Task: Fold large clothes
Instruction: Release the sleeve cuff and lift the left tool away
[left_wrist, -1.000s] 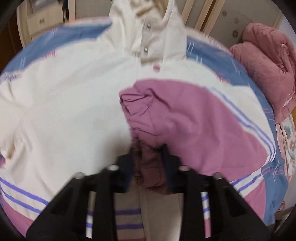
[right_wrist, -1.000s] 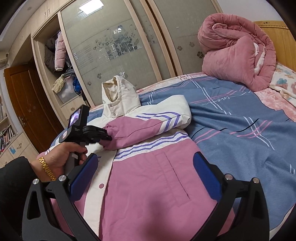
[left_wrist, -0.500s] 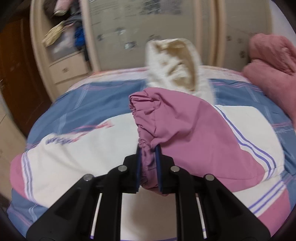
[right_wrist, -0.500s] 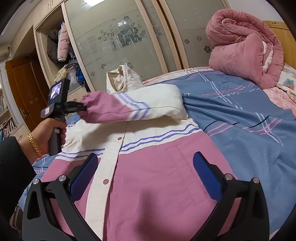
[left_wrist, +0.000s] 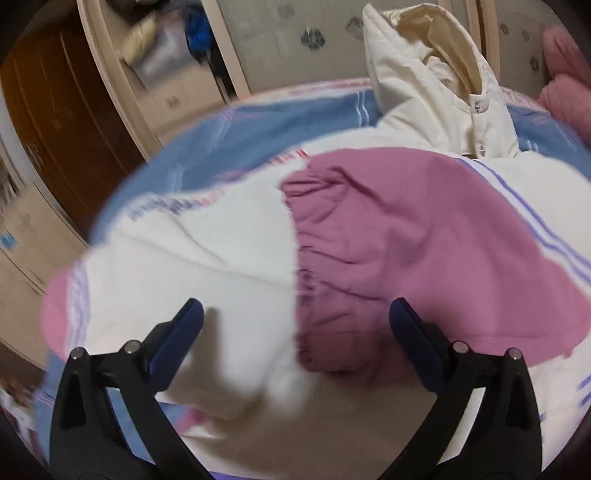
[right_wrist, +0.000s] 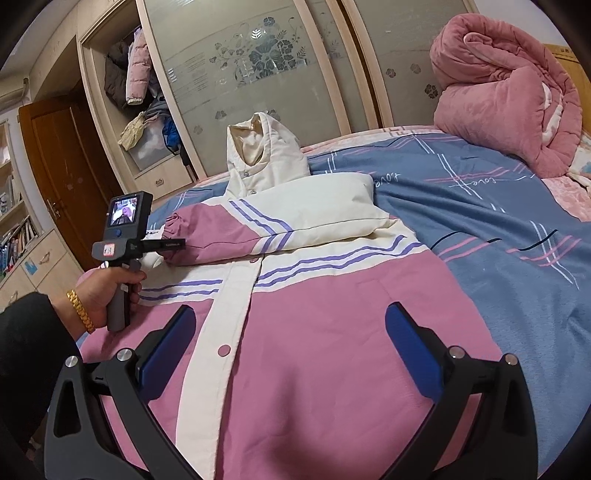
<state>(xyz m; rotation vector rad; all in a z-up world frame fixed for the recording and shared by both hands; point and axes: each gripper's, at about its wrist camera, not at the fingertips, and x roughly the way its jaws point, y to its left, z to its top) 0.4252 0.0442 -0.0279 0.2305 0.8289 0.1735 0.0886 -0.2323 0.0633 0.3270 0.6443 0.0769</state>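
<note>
Blue bedspread (right_wrist: 480, 206) carries the pink-and-cream jacket (right_wrist: 314, 332), sleeve (right_wrist: 266, 229) folded across mid-frame; left gripper (left_wrist: 295, 325) and right gripper (right_wrist: 291, 332) both gape wide, empty.

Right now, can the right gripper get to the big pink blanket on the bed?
Probably not without moving. The right gripper hangs open over the jacket, and the rolled pink blanket sits far across the blue bedsheet. Nothing blocks the way, though.
</note>
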